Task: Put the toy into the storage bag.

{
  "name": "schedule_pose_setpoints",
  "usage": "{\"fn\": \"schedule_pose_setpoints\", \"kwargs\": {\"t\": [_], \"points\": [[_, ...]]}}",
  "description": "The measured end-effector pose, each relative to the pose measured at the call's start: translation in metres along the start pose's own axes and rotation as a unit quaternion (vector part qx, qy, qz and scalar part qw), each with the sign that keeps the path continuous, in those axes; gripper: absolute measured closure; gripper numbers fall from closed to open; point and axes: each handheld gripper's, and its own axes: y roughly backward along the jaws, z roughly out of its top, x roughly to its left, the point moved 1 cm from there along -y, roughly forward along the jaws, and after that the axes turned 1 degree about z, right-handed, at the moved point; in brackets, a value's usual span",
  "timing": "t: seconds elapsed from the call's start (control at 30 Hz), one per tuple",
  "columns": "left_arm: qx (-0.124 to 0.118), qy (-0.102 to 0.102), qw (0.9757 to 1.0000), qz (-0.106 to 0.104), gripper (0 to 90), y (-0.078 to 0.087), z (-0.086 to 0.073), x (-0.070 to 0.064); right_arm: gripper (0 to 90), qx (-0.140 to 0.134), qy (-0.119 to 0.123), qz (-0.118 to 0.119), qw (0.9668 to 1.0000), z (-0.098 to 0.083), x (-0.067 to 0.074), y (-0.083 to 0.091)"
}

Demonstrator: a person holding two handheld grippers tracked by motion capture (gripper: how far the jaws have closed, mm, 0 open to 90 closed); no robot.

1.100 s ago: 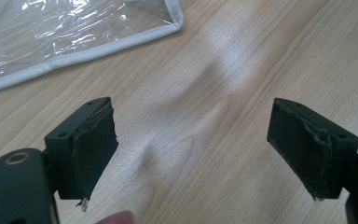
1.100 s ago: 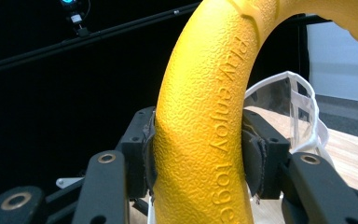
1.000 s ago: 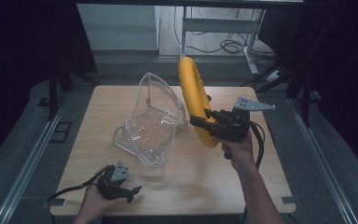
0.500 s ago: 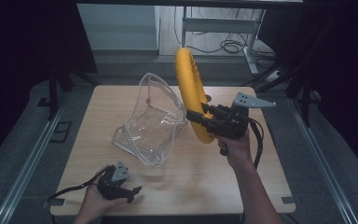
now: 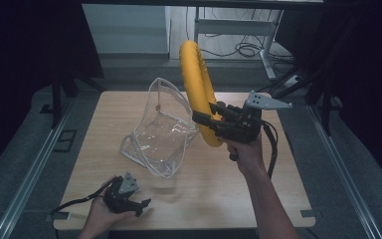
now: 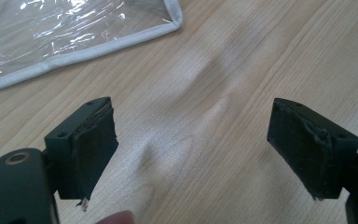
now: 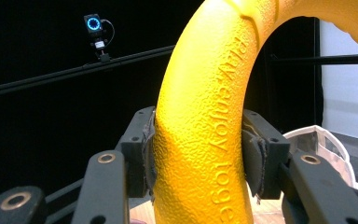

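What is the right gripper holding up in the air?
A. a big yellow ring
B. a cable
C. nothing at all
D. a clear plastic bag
A: the right gripper has its fingers pressed on both sides of the yellow ring, which stands upright above the table, beside the clear bag.

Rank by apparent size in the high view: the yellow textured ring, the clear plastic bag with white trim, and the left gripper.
1. Clear plastic bag with white trim, the largest.
2. Yellow textured ring; raised nearer the camera, so it may look bigger than it is.
3. Left gripper.
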Motion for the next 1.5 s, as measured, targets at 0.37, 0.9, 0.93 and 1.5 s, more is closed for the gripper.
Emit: {"fn": "schedule_pose_setpoints", "kwargs": {"t": [0.37,0.9,0.93,1.5], "points": [[-0.001,0.000,1.0000,0.000,15.4,0.001,0.000,0.000,51.2,-0.010,0.007,0.014,0.9998,0.006,0.009,-0.011],[-0.003,0.000,1.0000,0.000,15.4,0.001,0.000,0.000,51.2,-0.012,0.016,0.035,0.9992,0.009,0.017,-0.044],[-0.004,0.000,1.0000,0.001,15.4,0.002,0.000,0.001,51.2,-0.015,0.017,0.034,0.9992,0.010,0.019,-0.047],[-0.003,0.000,1.0000,0.000,15.4,0.002,0.000,0.001,51.2,-0.031,0.035,0.044,0.9979,0.021,0.033,-0.057]]}}
